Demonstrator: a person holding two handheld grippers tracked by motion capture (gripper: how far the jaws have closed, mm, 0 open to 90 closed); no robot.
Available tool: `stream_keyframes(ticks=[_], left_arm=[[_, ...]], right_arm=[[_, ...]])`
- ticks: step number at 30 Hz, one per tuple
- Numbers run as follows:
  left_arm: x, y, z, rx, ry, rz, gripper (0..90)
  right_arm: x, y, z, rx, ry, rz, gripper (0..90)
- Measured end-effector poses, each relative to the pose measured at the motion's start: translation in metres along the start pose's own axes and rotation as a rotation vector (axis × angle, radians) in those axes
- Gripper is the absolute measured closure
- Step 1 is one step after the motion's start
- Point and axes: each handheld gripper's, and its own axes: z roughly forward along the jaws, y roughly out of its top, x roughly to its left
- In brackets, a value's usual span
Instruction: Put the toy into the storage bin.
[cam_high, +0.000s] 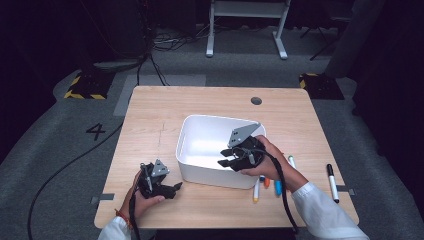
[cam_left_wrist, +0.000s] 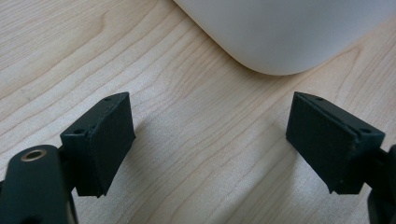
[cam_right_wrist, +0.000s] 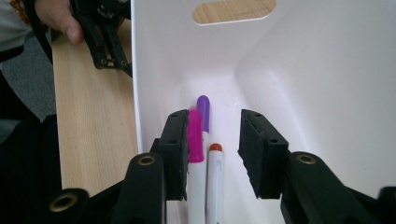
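Note:
A white bin (cam_high: 200, 120) stands in the middle of the wooden table (cam_high: 150, 115). My right gripper (cam_high: 227, 159) reaches down into the bin from its right side. In the right gripper view its jaws (cam_right_wrist: 215, 154) stand apart. A blurred pink-capped marker (cam_right_wrist: 195, 140) lies against the left pad, with a gap to the other pad. A purple-capped marker (cam_right_wrist: 203, 112) and a red-capped marker (cam_right_wrist: 215, 177) lie on the bin floor beside it. My left gripper (cam_high: 176, 187) rests open on the table by the bin's near left corner (cam_left_wrist: 289, 32), nothing between its jaws (cam_left_wrist: 210, 144).
Several markers (cam_high: 267, 184) lie on the table right of the bin, partly under the right forearm, and a black marker (cam_high: 332, 182) lies near the right edge. The bin's far wall has a handle slot (cam_right_wrist: 233, 10). A round hole (cam_high: 256, 100) marks the table's far side.

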Motion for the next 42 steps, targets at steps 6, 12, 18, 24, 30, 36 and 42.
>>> stream_keyframes(ticks=[6,12,18,24,30,36,42], left_arm=[[0.000,0.000,0.000,0.001,0.000,-0.001,15.3],[0.000,0.000,0.000,0.001,0.000,0.000,15.3],[0.000,0.000,0.000,0.001,0.000,-0.001,15.3],[0.000,0.000,0.000,0.001,0.000,0.000,15.3],[0.000,0.000,0.000,0.001,-0.001,-0.001,15.3],[0.000,0.000,0.000,0.001,0.000,-0.001,15.3],[0.000,0.000,0.000,0.001,0.000,-0.001,15.3]], right_arm=[[-0.004,-0.012,-0.024,-0.085,-0.062,0.021,58.5],[-0.011,-0.036,-0.065,-0.195,-0.158,0.081,55.5],[-0.018,-0.082,-0.113,-0.222,-0.280,0.149,56.3],[-0.031,-0.147,-0.142,-0.193,-0.432,0.272,56.5],[-0.043,-0.208,-0.143,-0.128,-0.545,0.403,55.7],[-0.053,-0.258,-0.136,-0.054,-0.630,0.503,54.5],[-0.061,-0.292,-0.132,-0.030,-0.644,0.599,54.1]])
